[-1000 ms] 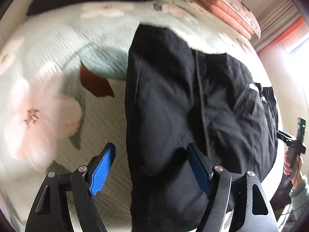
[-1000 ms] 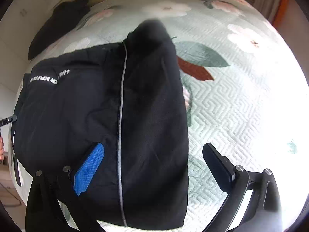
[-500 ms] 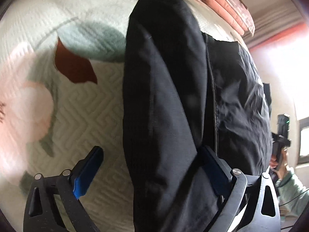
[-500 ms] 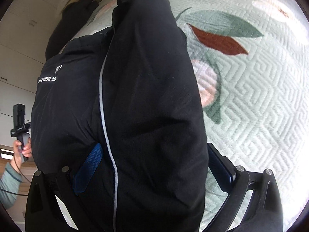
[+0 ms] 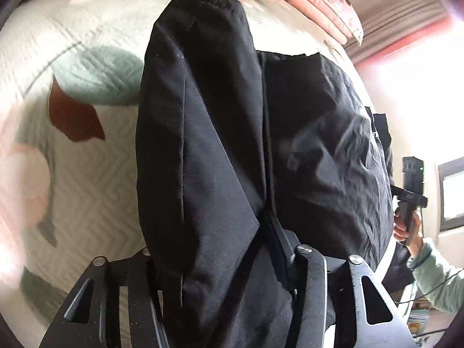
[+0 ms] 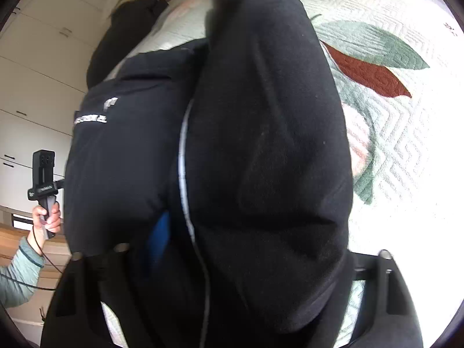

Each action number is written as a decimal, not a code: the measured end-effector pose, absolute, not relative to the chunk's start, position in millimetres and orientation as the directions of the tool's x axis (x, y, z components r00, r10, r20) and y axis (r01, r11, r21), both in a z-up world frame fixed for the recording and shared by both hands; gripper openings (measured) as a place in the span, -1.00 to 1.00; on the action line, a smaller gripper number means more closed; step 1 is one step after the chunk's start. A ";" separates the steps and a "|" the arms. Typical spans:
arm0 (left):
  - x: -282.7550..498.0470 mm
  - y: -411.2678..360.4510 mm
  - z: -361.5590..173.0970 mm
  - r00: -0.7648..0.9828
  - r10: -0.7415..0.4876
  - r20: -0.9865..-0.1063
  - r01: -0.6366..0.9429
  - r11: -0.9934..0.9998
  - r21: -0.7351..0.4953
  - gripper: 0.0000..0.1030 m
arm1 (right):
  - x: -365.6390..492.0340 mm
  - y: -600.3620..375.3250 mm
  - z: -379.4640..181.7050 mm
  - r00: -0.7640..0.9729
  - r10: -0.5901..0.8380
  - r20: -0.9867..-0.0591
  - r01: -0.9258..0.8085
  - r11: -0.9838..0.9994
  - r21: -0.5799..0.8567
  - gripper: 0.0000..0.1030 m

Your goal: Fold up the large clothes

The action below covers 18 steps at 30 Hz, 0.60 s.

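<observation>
Black jacket (image 5: 304,150) lies spread on the quilted floral bedspread (image 5: 87,179), body flat, with one folded-over sleeve on each side running up the frame from each gripper. Left gripper (image 5: 214,258): the left sleeve (image 5: 203,133) sits between its fingers and covers most of the gap; jaws are closing around it. Right-hand finger (image 5: 279,240) is buried in the crease between sleeve and jacket body, the other finger is behind the sleeve edge, so I can't confirm the pads are pressing yet. Right gripper (image 6: 249,249): same picture, the right sleeve (image 6: 266,150) fills the space between the fingers, jaws closing. Only a sliver of the blue pad (image 6: 158,240) shows beside the white piping (image 6: 182,156); the opposite finger is fully under fabric, just its knuckle and arm visible at lower right. Contact not readable here either. White lettering (image 6: 91,119) on the jacket chest is blurred and unreadable. Sleeve ends at the bottom of both views are cut off by the frame and the gripper bodies. Another dark garment (image 6: 130,17) at the far edge of the bed is blurred. Stacked pink bedding (image 5: 324,3) at top of the left view is partly cropped. Each view catches the other hand (image 5: 406,226) on its handle at the edge of frame, with a pale green sleeve cuff (image 5: 438,278).
</observation>
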<state>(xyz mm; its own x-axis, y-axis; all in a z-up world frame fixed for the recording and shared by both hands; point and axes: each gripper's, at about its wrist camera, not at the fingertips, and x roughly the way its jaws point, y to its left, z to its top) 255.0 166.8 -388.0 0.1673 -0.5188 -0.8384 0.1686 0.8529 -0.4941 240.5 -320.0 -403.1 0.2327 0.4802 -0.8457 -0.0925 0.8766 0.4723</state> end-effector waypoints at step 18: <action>220.7 154.2 -296.7 0.390 -0.622 -0.679 0.266 0.782 -0.563 -0.45 | 200.7 -315.4 -317.1 0.376 0.387 -0.842 -0.180 0.922 0.343 -0.36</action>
